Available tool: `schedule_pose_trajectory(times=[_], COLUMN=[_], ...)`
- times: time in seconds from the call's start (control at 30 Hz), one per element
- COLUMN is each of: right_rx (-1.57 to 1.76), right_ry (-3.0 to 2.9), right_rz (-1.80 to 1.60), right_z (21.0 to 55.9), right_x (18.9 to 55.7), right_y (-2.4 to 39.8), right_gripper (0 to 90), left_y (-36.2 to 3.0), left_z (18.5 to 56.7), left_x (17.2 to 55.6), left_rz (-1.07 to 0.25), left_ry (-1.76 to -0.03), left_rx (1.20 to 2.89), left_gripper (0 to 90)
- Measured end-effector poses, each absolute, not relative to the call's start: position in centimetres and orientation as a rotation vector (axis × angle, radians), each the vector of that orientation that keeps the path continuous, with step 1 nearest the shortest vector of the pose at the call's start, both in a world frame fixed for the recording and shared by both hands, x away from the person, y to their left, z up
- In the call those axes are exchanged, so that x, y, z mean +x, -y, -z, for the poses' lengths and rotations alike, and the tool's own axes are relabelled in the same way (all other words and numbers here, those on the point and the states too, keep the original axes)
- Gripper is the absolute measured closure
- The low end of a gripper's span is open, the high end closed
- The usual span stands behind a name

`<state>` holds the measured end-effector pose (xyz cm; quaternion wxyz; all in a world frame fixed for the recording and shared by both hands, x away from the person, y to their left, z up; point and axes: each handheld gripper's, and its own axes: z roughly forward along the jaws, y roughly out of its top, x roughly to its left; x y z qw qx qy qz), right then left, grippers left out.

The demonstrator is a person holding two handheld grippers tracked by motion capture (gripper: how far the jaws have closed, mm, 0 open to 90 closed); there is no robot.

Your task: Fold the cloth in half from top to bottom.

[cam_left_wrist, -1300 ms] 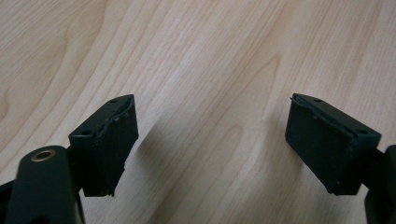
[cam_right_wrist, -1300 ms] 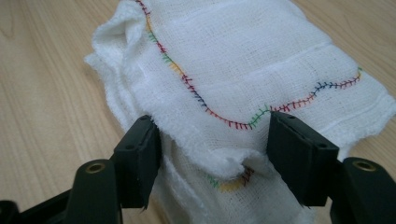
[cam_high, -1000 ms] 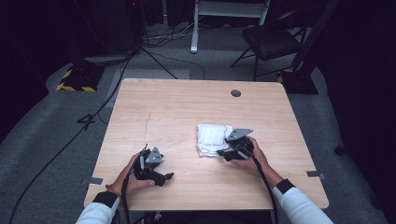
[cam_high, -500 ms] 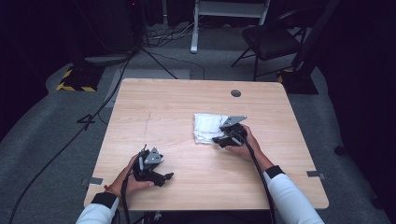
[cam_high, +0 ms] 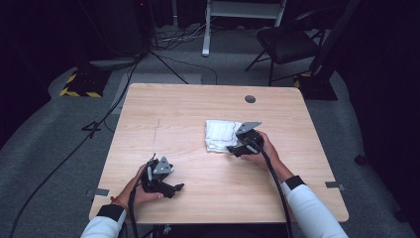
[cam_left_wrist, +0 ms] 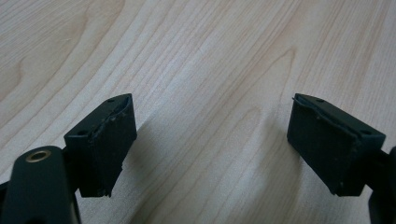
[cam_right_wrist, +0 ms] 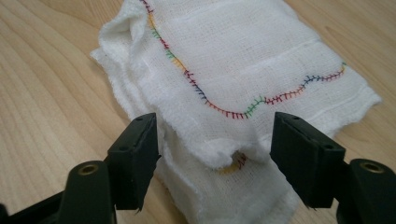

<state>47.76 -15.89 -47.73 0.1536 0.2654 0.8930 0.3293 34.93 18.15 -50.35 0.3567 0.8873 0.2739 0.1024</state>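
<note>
One cloth: white folded gauze cloth [cam_high: 221, 136] lying on the wooden table [cam_high: 198, 109], right of the middle, well apart from the edges.
Cloth detail: wavy line of rainbow stitching [cam_right_wrist: 224, 109] across the top layer and a frayed near corner curling over a lower layer, plain in the right gripper view; from the high view just a white patch, stitching too small to make out.
Right gripper [cam_right_wrist: 215, 158]: jaws wide apart, straddling the near corner of the cloth, fabric between them but not pinched; touching the fabric or not, cannot tell.
Right hand [cam_high: 262, 151]: wrapped around the gripper body at the cloth's right edge, grey plate on top, cable trailing back along the white sleeve.
Left gripper [cam_left_wrist: 210, 149]: jaws spread wide, nothing between them but bare wood grain; seen from above [cam_high: 166, 184] near the table's front left, well apart from the cloth.
Left hand [cam_high: 136, 188]: partly hidden under the gripper.
Cut off: sleeves at the bottom of the high view.
Around: round grommet hole [cam_high: 250, 98] at the far side of the table; black chair [cam_high: 292, 44], floor cables [cam_high: 173, 37] and a yellow-and-black striped block [cam_high: 79, 88] on the grey carpet beyond.
</note>
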Motion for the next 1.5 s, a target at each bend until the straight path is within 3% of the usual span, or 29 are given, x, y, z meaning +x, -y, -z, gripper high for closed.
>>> schedule_pose_trajectory(times=[0.77,1.5], right_rx=[0.672,0.687], right_ry=[-2.559,-2.534], right_rz=[-0.818,-0.741], right_z=[44.5,45.0], right_x=[43.6,39.9], right_y=[20.0,25.0], right_gripper=[32.5,31.8], left_y=[-18.2,-18.1], left_z=[50.3,50.4], left_x=[34.9,34.9], left_rz=[-0.265,-0.266], left_ry=[-0.707,-0.709], left_rx=[2.291,2.29], left_gripper=[16.0,16.0])
